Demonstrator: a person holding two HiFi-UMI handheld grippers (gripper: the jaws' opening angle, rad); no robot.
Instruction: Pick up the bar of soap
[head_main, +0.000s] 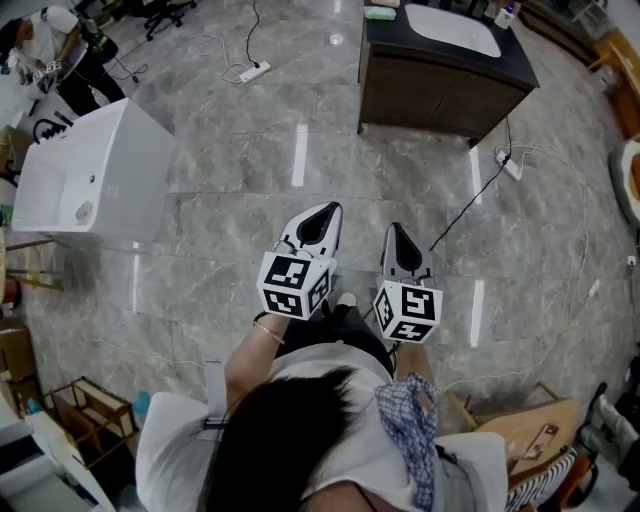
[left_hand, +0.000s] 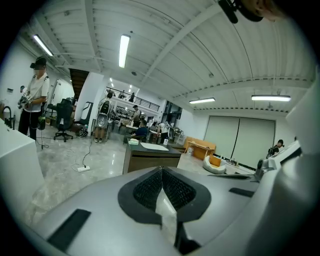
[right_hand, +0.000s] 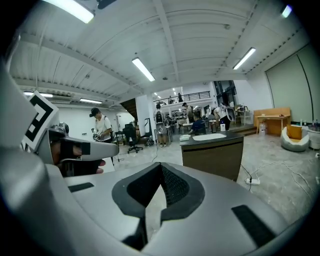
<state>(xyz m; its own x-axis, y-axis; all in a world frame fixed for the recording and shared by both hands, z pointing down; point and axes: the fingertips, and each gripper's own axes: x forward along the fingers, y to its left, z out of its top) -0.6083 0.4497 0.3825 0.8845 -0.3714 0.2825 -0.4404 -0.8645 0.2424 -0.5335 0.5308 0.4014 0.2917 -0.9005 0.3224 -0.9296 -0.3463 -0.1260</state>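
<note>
A white tub stands on the floor at the left. The left gripper is clenched, with nothing between its jaws. Just beside it, the right gripper is clenched and empty too. Well beyond both, the bar of soap lies on the left end of the dark cabinet, beside the basin.
</note>
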